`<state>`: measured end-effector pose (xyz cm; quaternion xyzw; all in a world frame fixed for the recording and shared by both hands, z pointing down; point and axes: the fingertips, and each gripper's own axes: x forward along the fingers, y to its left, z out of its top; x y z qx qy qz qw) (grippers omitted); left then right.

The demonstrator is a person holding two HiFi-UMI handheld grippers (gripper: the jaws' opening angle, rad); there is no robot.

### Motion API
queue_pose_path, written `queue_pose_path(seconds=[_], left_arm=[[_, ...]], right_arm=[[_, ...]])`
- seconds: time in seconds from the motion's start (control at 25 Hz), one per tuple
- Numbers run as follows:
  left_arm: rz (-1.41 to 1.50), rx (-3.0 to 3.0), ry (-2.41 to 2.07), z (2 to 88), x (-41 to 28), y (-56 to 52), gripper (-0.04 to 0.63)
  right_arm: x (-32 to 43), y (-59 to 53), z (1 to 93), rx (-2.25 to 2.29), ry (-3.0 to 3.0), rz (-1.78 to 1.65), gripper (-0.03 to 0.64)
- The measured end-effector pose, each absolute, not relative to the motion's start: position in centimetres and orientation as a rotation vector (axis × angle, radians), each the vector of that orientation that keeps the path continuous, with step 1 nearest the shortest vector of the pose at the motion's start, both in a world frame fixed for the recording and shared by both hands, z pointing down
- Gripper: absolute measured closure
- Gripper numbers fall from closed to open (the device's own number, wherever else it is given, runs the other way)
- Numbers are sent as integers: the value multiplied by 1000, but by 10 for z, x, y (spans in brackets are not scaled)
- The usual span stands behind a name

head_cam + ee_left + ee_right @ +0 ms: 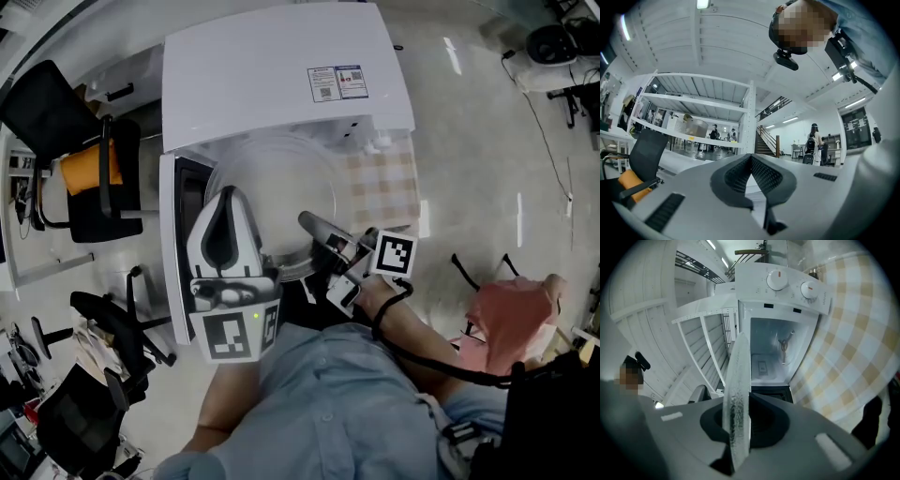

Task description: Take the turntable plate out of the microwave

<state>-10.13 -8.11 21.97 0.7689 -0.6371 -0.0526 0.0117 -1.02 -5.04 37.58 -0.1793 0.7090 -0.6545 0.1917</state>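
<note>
We find the right gripper (311,225) (740,422) clamped on the near rim of the glass plate (272,187) (738,394). In the right gripper view the rim stands edge-on between the pads, gripped from both sides.

The plate is held in front of the microwave (272,75) (787,287), whose door (169,244) stands open to the left. In the head view most of the plate lies forward of the opening. Its far rim sits under the front edge of the microwave top, so we cannot tell whether it is fully clear of the cavity.

The left gripper (228,194) (751,158) is beside the plate on the door side. Its jaws are together at the tips and nothing is between them.

A checked cloth (384,183) (843,357) lies to the right of the microwave. A black chair with an orange cushion (89,169) stands well to the left.
</note>
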Motion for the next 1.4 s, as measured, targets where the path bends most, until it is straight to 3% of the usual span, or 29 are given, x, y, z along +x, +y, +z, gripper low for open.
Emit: queue_pose_path(seconds=[0.6, 1.4], left_arm=[[-208, 2450, -2013, 185, -96, -69, 588], [-187, 2508, -1938, 183, -103, -112, 588]], right_arm=[[-13, -51, 335, -425, 2057, -1752, 591], [-1, -143, 332, -612, 1944, -1609, 591]])
